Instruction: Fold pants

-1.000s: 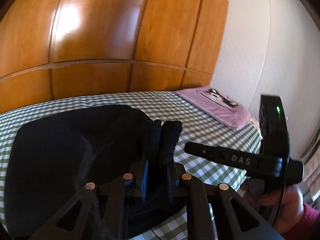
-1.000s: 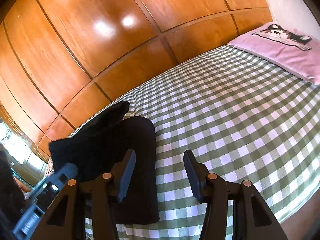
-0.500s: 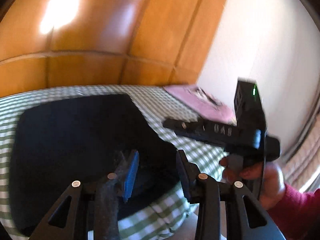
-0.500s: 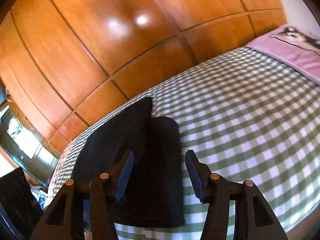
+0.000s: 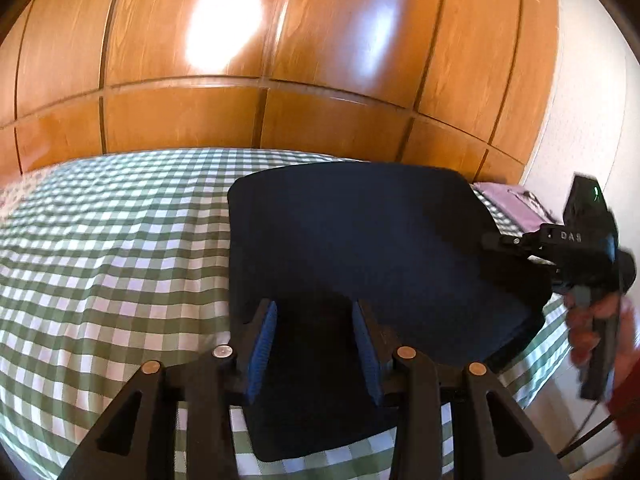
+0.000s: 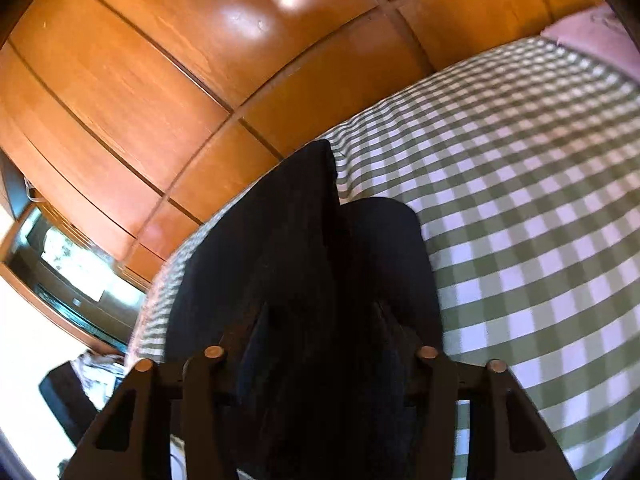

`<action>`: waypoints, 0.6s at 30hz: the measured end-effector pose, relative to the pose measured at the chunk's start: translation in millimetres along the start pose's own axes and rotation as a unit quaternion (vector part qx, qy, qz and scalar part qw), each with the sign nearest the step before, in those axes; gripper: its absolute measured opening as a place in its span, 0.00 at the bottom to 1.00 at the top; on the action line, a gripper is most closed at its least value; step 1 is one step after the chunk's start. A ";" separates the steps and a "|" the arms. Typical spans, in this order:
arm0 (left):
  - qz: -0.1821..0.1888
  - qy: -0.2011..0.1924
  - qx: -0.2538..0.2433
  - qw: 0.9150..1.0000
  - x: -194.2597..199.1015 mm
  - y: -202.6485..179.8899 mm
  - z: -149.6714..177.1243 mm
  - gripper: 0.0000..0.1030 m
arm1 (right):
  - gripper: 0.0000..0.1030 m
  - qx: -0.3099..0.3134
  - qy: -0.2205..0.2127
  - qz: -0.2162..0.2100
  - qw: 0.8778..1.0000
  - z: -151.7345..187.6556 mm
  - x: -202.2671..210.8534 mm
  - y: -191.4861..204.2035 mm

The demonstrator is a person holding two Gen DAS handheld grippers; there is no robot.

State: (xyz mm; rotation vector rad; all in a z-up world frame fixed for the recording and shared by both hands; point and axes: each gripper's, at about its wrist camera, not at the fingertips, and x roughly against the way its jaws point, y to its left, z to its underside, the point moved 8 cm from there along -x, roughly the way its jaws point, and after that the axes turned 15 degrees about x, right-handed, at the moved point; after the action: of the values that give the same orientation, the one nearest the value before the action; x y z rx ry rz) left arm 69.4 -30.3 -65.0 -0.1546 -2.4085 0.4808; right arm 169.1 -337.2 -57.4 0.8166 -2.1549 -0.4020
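pants (image 5: 372, 240): dark navy, soft matte fabric, folded into a thick slab with rounded corners, lying flat on the bed, upper right half of the left wrist view
long axis: looks to run roughly 7 to 1 o'clock in the right wrist view (image 6: 304, 248), tapering to a point near 12; a second rounded fold sits just beside it toward 3
bedspread (image 5: 108, 240): green and white gingham, slightly rumpled, under the pants
left gripper (image 5: 316, 336): black plastic with blue pads, jaws opening, pants edge lying between them but pads not pressing on it
right gripper (image 6: 324, 332): jaws closing with a ridge of dark fabric between them, can't tell yet if the pads bite; also seen at 3 o'clock in the left view, gripped by a hand (image 5: 596, 320) in a red sleeve
wardrobe (image 5: 280, 60): glossy orange wood panels, dark grooves, bright glare
pillow (image 6: 588, 36): pale pink, at 2 o'clock
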 end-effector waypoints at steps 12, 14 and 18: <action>0.020 -0.001 -0.062 0.998 2.9 -31.1 -4.7 0.42 | 0.13 0.013 -0.012 0.033 0.999 -5.7 41.7 6.5; 0.007 0.000 -0.068 0.998 -1.9 -30.7 1.0 0.42 | 0.13 -0.014 0.009 0.040 0.999 9.6 29.2 -10.3; -0.009 -0.011 -0.107 0.994 -3.8 -32.5 9.9 0.42 | 0.14 -0.059 -0.019 0.022 0.998 20.1 19.4 -27.6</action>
State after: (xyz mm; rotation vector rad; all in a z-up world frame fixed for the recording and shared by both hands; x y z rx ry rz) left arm 66.4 -64.3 -62.0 -0.2215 -2.4776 0.2163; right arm 155.9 -370.4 -73.8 0.6999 -2.1563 -0.5215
